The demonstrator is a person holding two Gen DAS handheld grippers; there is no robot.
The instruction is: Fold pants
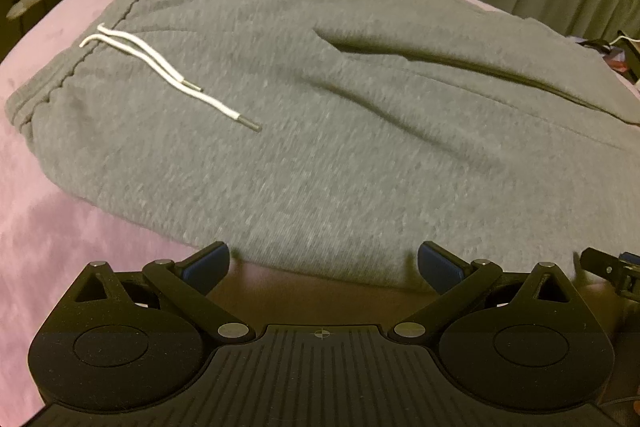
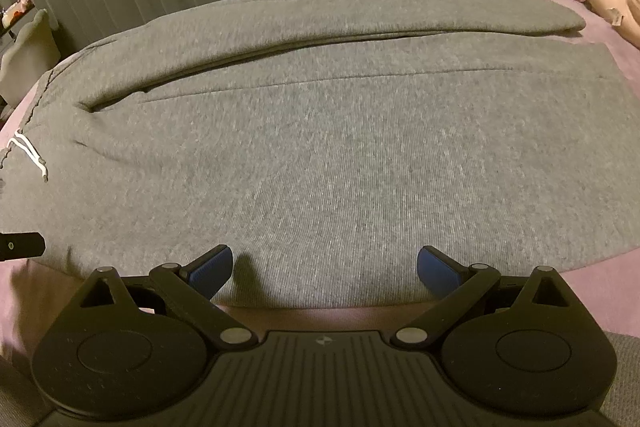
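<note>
Flat across the pink bedcover (image 1: 48, 227), grey pants (image 1: 320, 131), white drawstring (image 1: 160, 67) loose; both claws (image 1: 322, 267) (image 2: 324, 273) spread, empty.

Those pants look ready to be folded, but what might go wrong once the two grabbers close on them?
Both hand-held grippers, left and right, are open at the near edge of the grey pants. Risks:
1. The cloth looks thick; closing might catch only the top layer, so the fold comes out uneven.
2. The loose white drawstring may get trapped inside the fold.
3. The far leg lies ridged and could stay bunched.
</note>
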